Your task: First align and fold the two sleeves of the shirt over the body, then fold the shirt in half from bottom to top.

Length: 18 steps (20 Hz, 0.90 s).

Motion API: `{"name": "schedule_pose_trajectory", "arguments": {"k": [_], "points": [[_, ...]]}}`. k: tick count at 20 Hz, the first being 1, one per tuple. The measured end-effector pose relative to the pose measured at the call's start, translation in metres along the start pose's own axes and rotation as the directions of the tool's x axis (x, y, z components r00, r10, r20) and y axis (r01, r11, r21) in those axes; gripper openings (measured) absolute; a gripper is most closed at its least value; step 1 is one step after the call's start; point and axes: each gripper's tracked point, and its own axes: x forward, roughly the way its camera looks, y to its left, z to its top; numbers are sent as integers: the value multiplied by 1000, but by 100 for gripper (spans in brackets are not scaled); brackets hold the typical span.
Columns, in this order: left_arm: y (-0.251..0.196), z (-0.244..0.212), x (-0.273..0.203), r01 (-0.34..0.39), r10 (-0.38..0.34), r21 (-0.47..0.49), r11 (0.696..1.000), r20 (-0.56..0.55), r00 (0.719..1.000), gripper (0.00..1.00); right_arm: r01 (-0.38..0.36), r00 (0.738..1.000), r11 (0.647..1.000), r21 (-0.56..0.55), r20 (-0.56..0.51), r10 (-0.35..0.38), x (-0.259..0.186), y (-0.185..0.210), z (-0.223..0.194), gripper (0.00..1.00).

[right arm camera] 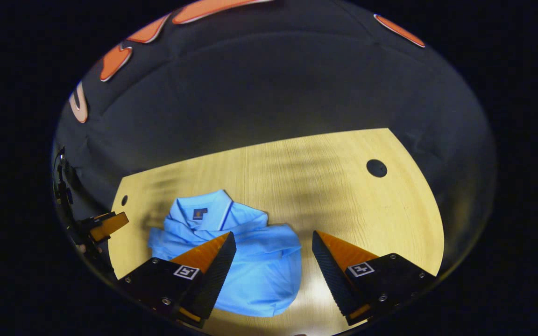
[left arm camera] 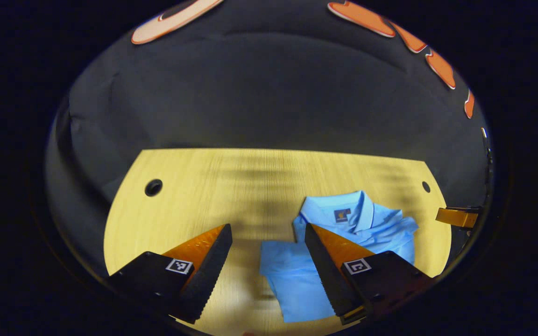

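My left gripper [left arm camera: 268, 233] hangs above the near edge of the table, its two fingers spread wide with nothing between them but bare wood and a corner of cloth. Each finger carries a small square black-and-white marker tag on its upper face; the patterns are coded blocks, not readable writing. My right gripper [right arm camera: 273, 240] hovers likewise over the table, fingers parted and empty, with the same kind of marker tags on them.

Beyond the fingers lies the shirt [left arm camera: 343, 242], a light blue polo, flat on the wooden table [left arm camera: 213, 186]. In the left gripper view it sits to the right of centre, partly behind my right-hand finger, its collar pointing away toward the far edge. In the right gripper view the shirt [right arm camera: 250, 261] lies left of centre, partly behind the left-hand finger. It looks already gathered into a compact bundle, the cloth rumpled and doubled over below the collar, with a rounded fold at the near side. A thin dark stripe runs along the collar's edge.

Inside the collar sits a small dark neck label [left arm camera: 342, 215] with an orange mark on it; any lettering is too small to read. The same label [right arm camera: 200, 213] shows in the right gripper view.

The table has a round cable hole [left arm camera: 153, 187] toward its far left corner and a smaller hole [left arm camera: 426, 186] toward the far right. Behind the table hangs the booth's black cloth wall [left arm camera: 269, 93].
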Motion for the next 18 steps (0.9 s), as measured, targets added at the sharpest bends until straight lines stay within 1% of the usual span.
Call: {"name": "schedule_pose_trajectory", "arguments": {"k": [2,4,6,8,11,13,15,16,18], "points": [[-2,22,-37,-8,8,4,1000,74,997,100,-23,998,1000,-18,52,24,-29,4,10,99],[-9,37,-79,-2,4,-14,1000,134,991,100,-44,994,998,-35,101,48,-60,8,17,99],[-22,43,-118,21,-13,-39,999,189,982,100,-64,986,997,-49,149,70,-93,12,20,99],[-23,42,-157,35,-22,-49,998,233,972,100,-74,978,995,-70,188,86,-124,14,17,99],[-19,37,-208,24,-2,-69,997,299,954,100,-78,965,991,-106,240,102,-164,15,8,99],[-15,26,-234,6,19,-76,997,317,948,100,-81,956,989,-123,271,112,-181,15,3,99],[-15,16,-249,-4,31,-85,996,318,947,100,-91,951,988,-129,284,124,-192,16,-2,99],[-14,4,-260,-3,32,-91,996,324,946,100,-97,949,987,-131,286,131,-191,17,-4,99],[-9,-1,-272,-15,49,-101,995,338,940,100,-102,947,985,-140,289,139,-197,17,-9,99]]}}
